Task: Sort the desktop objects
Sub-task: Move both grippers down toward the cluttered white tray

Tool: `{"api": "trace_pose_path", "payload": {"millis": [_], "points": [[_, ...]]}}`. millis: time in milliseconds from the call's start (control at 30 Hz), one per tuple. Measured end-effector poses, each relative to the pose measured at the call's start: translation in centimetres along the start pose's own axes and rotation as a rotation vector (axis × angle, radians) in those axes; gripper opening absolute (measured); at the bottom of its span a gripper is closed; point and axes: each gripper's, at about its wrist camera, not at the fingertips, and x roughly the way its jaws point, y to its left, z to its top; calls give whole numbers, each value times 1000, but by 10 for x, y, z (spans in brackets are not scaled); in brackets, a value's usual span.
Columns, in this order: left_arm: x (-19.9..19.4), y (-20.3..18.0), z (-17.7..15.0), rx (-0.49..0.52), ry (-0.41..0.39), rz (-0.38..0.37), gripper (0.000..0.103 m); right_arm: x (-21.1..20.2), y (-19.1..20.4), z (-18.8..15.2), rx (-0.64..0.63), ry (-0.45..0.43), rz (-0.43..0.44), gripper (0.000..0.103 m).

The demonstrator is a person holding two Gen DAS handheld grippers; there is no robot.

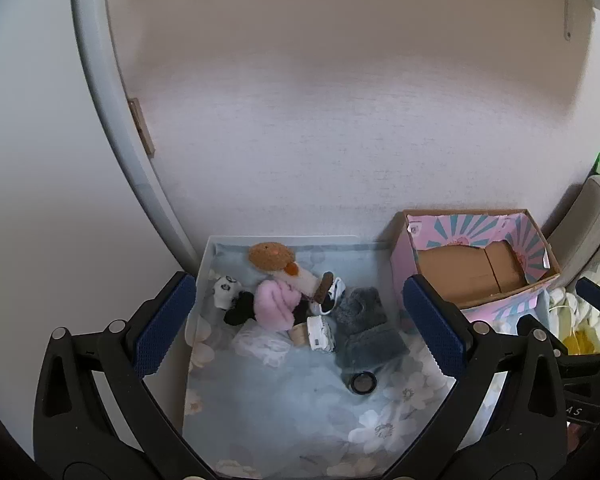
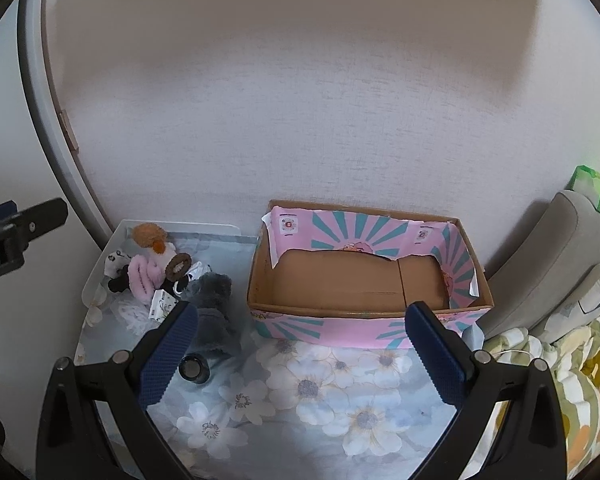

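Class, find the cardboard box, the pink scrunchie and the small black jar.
Cardboard box (image 2: 340,288): right wrist view, bare brown floor.
Pink scrunchie (image 1: 276,304): left wrist view, fluffy middle.
Black jar (image 1: 363,382): left wrist view, round top.

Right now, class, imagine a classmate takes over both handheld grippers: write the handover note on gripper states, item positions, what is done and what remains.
Left gripper: open, empty, above the pile.
Right gripper: open, empty, facing the pink-and-teal cardboard box.
The box holds nothing visible.
Unsorted items on the floral cloth: pink fluffy scrunchie, grey furry pouch, small white printed carton, black round jar, brown plush toy.
Done: nothing sorted yet. Left: everything.
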Motion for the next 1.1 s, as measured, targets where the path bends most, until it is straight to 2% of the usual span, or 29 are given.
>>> {"api": "trace_pose_path", "payload": {"millis": [300,500,633,800,1100], "points": [[-5,-7,-1,25,-34,-22,103,0,1,-1,9,-2,-4,103],[-6,-2,1,-21,-36,-55,103,-2,2,-1,15,-9,-8,103],[-3,0,2,-29,-19,-43,103,-2,4,-2,20,-11,-11,103],[-8,9,5,-45,-42,-32,103,-3,2,0,25,-10,-14,103],[-6,52,11,-89,-48,63,103,1,1,-1,35,8,15,103]]}}
